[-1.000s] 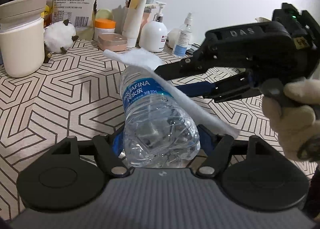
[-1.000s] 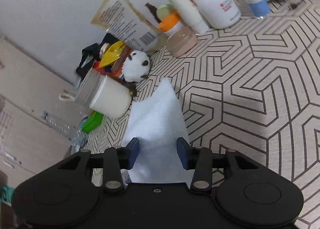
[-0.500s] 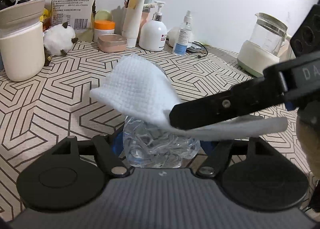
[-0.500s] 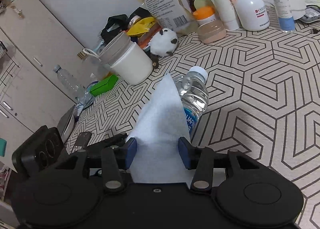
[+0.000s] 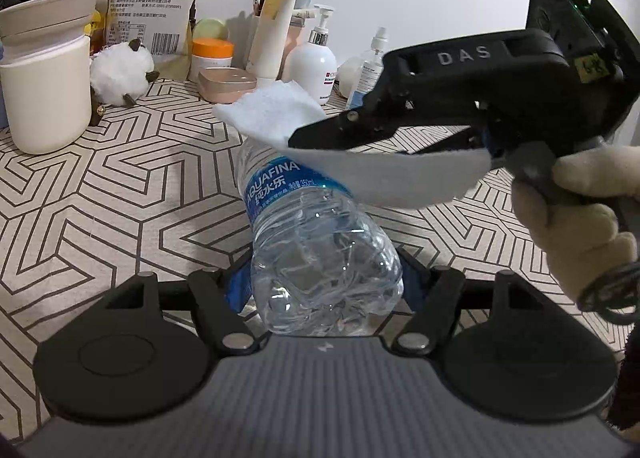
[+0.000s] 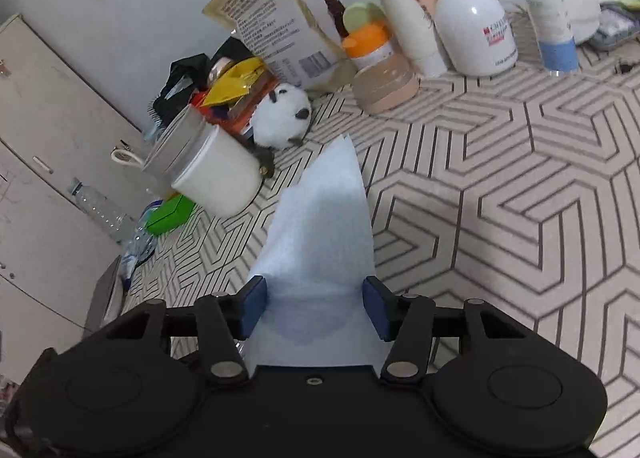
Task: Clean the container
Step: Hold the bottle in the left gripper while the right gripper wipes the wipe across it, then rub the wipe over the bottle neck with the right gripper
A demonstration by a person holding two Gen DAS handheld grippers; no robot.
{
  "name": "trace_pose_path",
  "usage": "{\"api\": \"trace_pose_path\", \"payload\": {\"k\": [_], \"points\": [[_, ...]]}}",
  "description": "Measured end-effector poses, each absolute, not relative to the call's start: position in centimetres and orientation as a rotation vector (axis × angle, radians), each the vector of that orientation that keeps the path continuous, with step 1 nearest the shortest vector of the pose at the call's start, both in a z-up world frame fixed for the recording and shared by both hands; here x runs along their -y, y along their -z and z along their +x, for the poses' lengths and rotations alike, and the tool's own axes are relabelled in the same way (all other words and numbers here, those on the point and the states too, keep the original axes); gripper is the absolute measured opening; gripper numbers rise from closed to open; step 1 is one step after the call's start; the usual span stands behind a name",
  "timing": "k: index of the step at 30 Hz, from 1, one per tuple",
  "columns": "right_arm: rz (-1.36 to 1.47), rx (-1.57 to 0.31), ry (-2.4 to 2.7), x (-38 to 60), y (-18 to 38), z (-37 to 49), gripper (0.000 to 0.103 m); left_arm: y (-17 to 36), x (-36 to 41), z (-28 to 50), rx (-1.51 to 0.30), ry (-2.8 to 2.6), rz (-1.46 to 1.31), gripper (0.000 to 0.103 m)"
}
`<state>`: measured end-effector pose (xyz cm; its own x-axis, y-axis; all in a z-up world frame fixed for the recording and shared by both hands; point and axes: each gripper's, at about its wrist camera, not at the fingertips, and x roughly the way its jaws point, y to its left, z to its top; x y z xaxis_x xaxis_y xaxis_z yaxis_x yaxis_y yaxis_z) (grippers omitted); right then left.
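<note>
Right gripper (image 6: 316,308), jaws just widening around the white cloth (image 5: 280,117) (barely pinched), hovers over the bottle (image 5: 316,242) clamped by the left gripper (image 5: 320,294); cloth could slip free mid-wipe.

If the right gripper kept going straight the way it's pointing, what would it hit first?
Probably bare patterned tabletop. The right gripper points down past its white cloth, roughly toward the fluffy toy sheep; depth is unclear.
</note>
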<state>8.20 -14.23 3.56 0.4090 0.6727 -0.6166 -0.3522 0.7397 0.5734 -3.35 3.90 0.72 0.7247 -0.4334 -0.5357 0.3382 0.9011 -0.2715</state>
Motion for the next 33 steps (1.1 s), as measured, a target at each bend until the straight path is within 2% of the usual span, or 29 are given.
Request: {"api": "trace_pose_path", "payload": {"k": [8,18,22,30,31,32,33], "points": [[0.309,-0.886,-0.69,13.7,-3.7,6.7,0.062,-0.7,-3.6,-3.6,-0.634,0.425,-0.154,0.07],[0.322,-0.901,-0.821,14.3,-3.3,4.0,0.065,-0.8,-3.4,-3.8,-0.635,0.422,-0.144,0.071],[0.239,-0.925,-0.879,14.4,-3.7,2.9,0.065,-0.8,-3.1,-3.7,-0.643,0.435,-0.125,0.078],[0.234,-0.875,-0.843,16.2,-5.8,2.2,0.065,-0.8,-3.3,-3.6,-0.643,0.437,-0.123,0.078],[0.228,-0.882,-0.844,16.0,-5.7,2.1,0.061,-0.8,-3.3,-3.6,-0.643,0.437,-0.123,0.078],[0.207,-0.893,-0.854,15.7,-5.6,1.8,0.049,-0.8,-3.2,-3.6,-0.644,0.437,-0.121,0.078],[0.171,-0.903,-0.865,15.2,-5.4,1.5,0.042,-0.8,-3.1,-3.6,-0.645,0.437,-0.116,0.078]]}}
